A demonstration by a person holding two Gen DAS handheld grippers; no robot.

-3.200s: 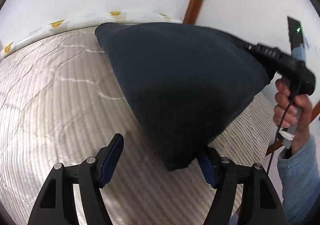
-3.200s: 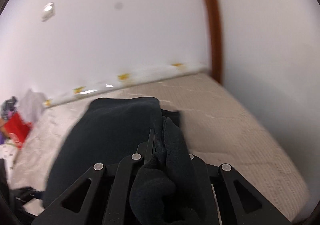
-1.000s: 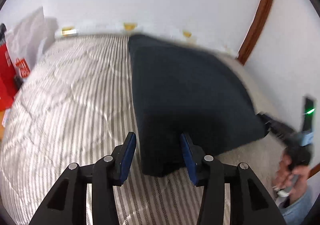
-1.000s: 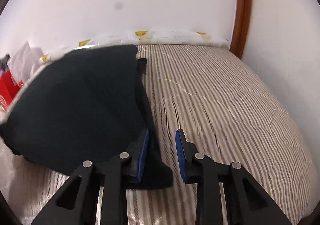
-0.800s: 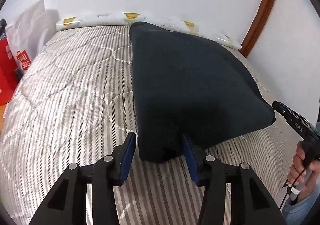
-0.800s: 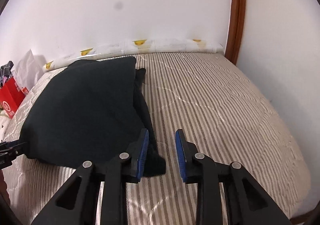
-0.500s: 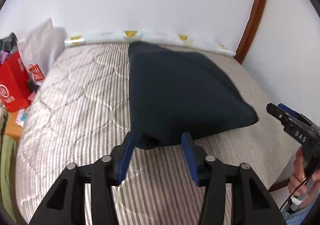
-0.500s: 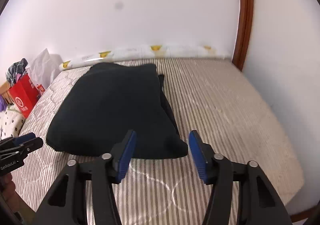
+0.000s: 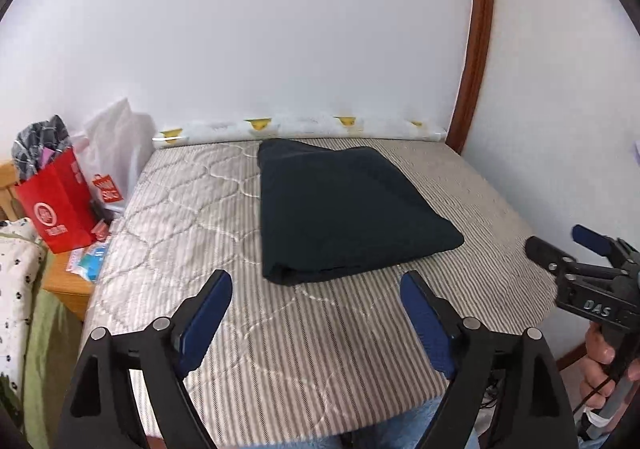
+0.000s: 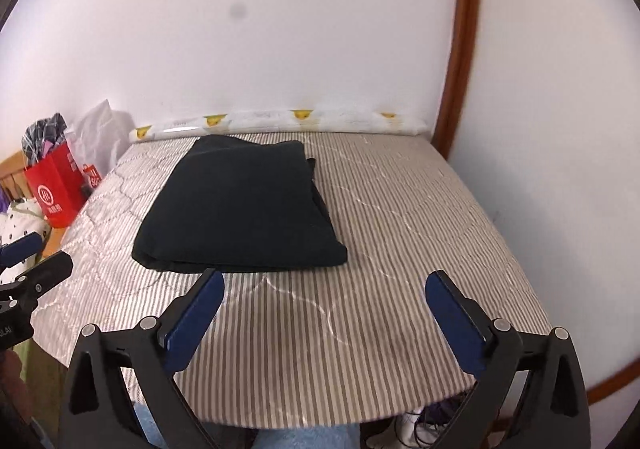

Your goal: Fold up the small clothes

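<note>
A dark navy garment [image 9: 340, 209] lies folded in a flat rectangle on the striped quilted mattress [image 9: 180, 221]; it also shows in the right wrist view [image 10: 244, 209]. My left gripper [image 9: 316, 285] is open and empty, held back above the mattress's near edge, short of the garment. My right gripper [image 10: 324, 285] is open and empty too, also back from the garment. The right gripper shows at the right edge of the left wrist view [image 9: 580, 265], and the left gripper at the left edge of the right wrist view [image 10: 28, 269].
White walls stand behind and to the right of the mattress [image 10: 420, 209], with a brown wooden post [image 9: 476, 41] in the corner. A red bag [image 9: 56, 205], a white plastic bag [image 9: 116, 153] and a wooden side table [image 9: 68, 285] stand to the left.
Both grippers let go of the garment, opened wide and pulled back toward the near edge. The garment went from lifted and draped to lying flat and folded on the mattress.
</note>
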